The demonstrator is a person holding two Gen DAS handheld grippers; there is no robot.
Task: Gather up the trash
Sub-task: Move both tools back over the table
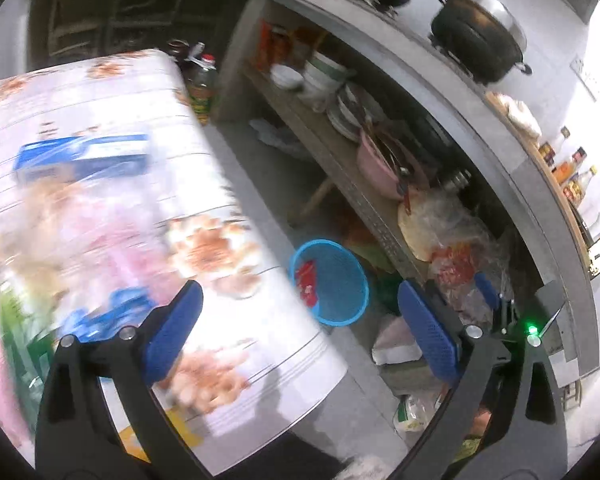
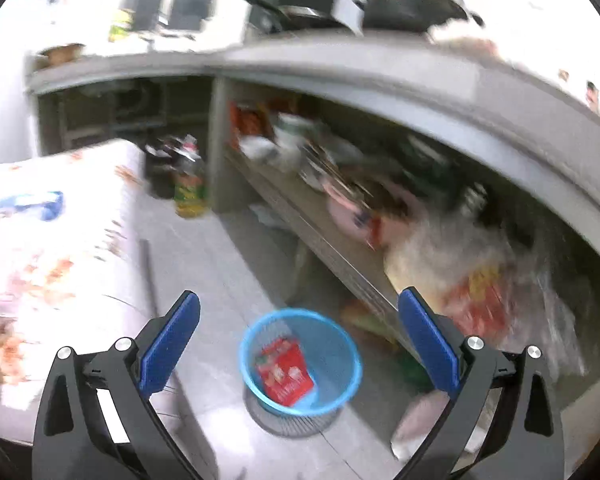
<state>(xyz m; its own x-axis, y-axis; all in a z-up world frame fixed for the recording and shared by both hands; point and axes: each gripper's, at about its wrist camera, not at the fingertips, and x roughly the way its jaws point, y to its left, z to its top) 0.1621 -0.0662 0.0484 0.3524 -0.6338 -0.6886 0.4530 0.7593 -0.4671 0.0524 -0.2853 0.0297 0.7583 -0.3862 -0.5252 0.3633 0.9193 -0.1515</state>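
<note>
- Red wrapper [image 2: 285, 372] lying inside blue mesh bin [image 2: 350, 364], lower centre of the right wrist view; probably light, thin, crinkly and slippery.
- Best pinched by an edge or corner.
- Right gripper [image 2: 299, 344] spread wide, empty, above the bin.
- Left gripper [image 1: 300, 320] likewise wide apart, empty, beside floral-clothed table [image 1: 112, 104].

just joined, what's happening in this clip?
A person with a tool in each hand is collecting trash in a kitchen. Both the left tool and right tool are open and empty. A red packet already lies in the blue mesh bin on the floor, beside the floral-cloth table. More wrappers, blurred, remain on the table.
</note>
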